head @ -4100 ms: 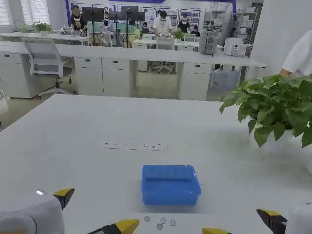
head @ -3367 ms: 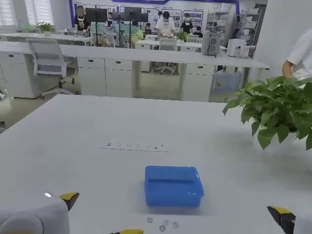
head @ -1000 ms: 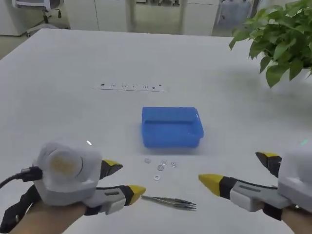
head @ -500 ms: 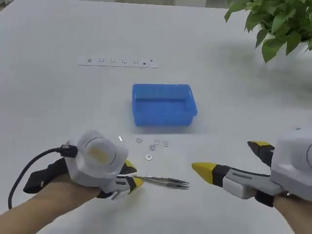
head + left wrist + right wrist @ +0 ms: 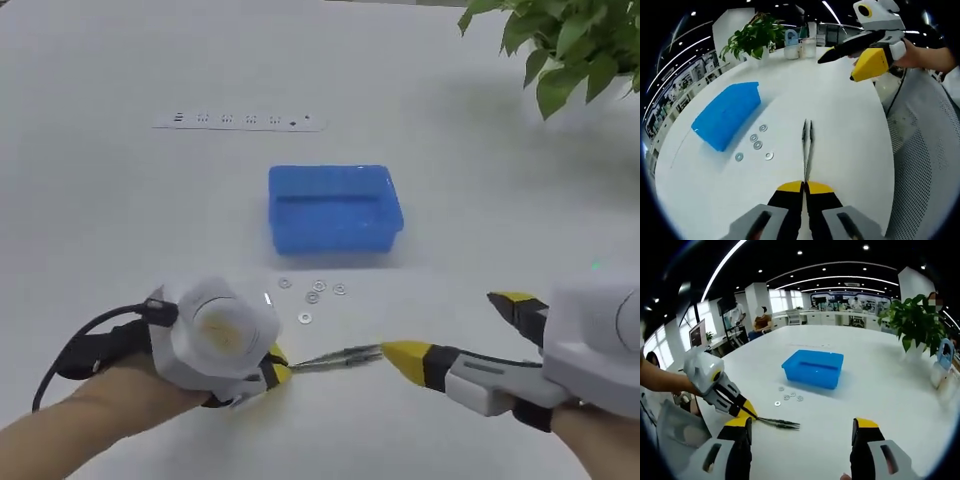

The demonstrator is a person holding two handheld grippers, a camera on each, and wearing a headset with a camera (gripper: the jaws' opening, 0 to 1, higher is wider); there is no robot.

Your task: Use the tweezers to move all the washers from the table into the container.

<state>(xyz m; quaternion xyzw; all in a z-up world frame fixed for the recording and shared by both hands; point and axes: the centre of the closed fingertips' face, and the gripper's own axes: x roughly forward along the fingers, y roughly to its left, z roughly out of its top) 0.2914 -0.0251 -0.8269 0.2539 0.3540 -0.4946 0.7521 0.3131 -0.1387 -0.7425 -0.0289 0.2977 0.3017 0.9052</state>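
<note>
A blue container [image 5: 335, 208] stands mid-table, with several small metal washers [image 5: 312, 297] loose on the table just in front of it. My left gripper [image 5: 275, 370] is shut on the back end of the tweezers [image 5: 335, 357], whose tips point right toward the near jaw of my right gripper [image 5: 440, 325]. That one is open with nothing in it. In the left gripper view the tweezers [image 5: 807, 145] run straight out from the shut jaws, with the washers [image 5: 757, 142] and the container [image 5: 727, 120] to their left. The right gripper view has the tweezers [image 5: 775, 422], washers [image 5: 787, 397] and container [image 5: 814, 367] ahead.
A leafy potted plant [image 5: 565, 45] stands at the table's far right. A strip of sockets [image 5: 240, 120] is set into the table behind the container. Bare white table lies on both sides of the container.
The head view has dropped from the room to the table. My left gripper has shut on the tweezers' back end, and their tips now angle up toward the right gripper, which has come closer.
</note>
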